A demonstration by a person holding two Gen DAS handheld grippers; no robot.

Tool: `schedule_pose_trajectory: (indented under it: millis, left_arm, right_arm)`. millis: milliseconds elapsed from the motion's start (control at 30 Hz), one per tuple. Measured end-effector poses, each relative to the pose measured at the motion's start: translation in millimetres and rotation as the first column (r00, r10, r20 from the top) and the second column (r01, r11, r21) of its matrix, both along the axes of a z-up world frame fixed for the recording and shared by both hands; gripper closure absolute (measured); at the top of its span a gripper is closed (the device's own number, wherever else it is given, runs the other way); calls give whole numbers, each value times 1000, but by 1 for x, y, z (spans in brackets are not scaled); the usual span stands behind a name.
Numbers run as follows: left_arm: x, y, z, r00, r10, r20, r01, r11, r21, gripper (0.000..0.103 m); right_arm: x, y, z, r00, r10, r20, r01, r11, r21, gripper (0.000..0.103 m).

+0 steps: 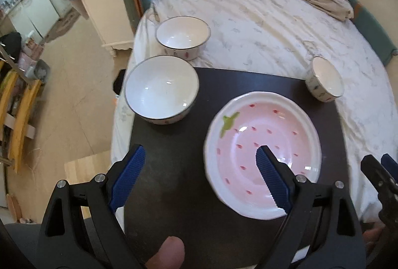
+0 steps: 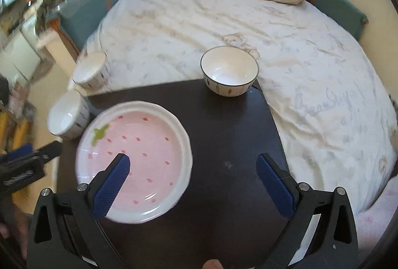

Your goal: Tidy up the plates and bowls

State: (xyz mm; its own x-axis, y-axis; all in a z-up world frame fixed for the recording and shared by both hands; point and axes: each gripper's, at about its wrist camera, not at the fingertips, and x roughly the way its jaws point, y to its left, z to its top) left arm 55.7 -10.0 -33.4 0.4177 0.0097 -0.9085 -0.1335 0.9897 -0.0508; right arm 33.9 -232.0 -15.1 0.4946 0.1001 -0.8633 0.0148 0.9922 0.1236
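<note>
3 round glossy bowls, 1 scalloped pink plate

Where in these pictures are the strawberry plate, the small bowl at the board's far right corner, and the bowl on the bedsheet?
strawberry plate (image 2: 139, 144): right wrist view, pink centre.
small bowl (image 2: 228, 70): right wrist view, white inside.
bowl on the bedsheet (image 1: 182, 32): left wrist view, inner wall.

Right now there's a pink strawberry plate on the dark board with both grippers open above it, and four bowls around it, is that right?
Not quite: there are three bowls, not four. The left wrist view shows them: two left of the pink strawberry plate, one right. The rest holds: the plate sits on the dark board, left gripper and right gripper open.
</note>
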Motion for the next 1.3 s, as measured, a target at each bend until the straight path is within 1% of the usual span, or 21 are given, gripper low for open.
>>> schedule_pose_trajectory:
  millis: [33,100,167,233,333,500,600,667,767,900,1033,1100,1200,1300]
  left_arm:
    - [-1,-1,2,1000,-10,7,10,1000,-11,11]
    - [-4,-6,5,999,-38,22,38,999,-2,0]
    - [-8,-10,6,998,-58,27,58,998,3,0]
    - [-8,-11,6,997,-69,28,69,998,3,0]
    - [-7,-8,10,998,-44,35,44,999,-14,0]
    - [-6,-7,8,999,3,45,-1,999,-42,0]
    - [-6,-14,3,999,4,54,-3,1000,-15,0]
    - [-5,-19,0,998,-10,55,9,1000,14,0]
    - [-3,-28,-4,998,-33,53,31,999,32,0]
    - [-2,-38,0,996,-60,72,58,998,32,0]
    - [-4,-45,5,990,-79,113,69,994,88,0]
    - [0,-46,3,992,-76,102,66,993,99,0]
    - [15,-45,0,996,-63,63,57,994,94,0]
    - [34,-46,0,998,-45,39,42,995,94,0]
  right_arm:
    - [-4,-2,5,1000,-5,7,5,1000,3,0]
    - [-10,-2,16,999,-15,31,16,1000,-21,0]
    - [-15,0,21,999,-13,39,14,999,-32,0]
    - [-20,1,22,1000,-3,31,3,1000,-10,0]
    - [-27,1,21,999,-1,35,0,1000,23,0]
    - [-26,0,17,999,22,39,-22,1000,8,0]
    - [-25,-7,14,998,32,50,-32,999,11,0]
    - [-25,-14,10,999,23,49,-25,999,30,0]
    - [-21,-30,-1,999,0,36,-2,998,60,0]
    - [-8,-50,-13,1000,-14,22,13,998,58,0]
    - [16,-65,-19,1000,-5,5,5,997,74,0]
    - [32,-69,-20,1000,-21,-9,22,999,34,0]
    - [57,-77,-20,999,-41,-18,42,997,59,0]
    - [85,-85,-16,997,-82,-14,83,995,49,0]
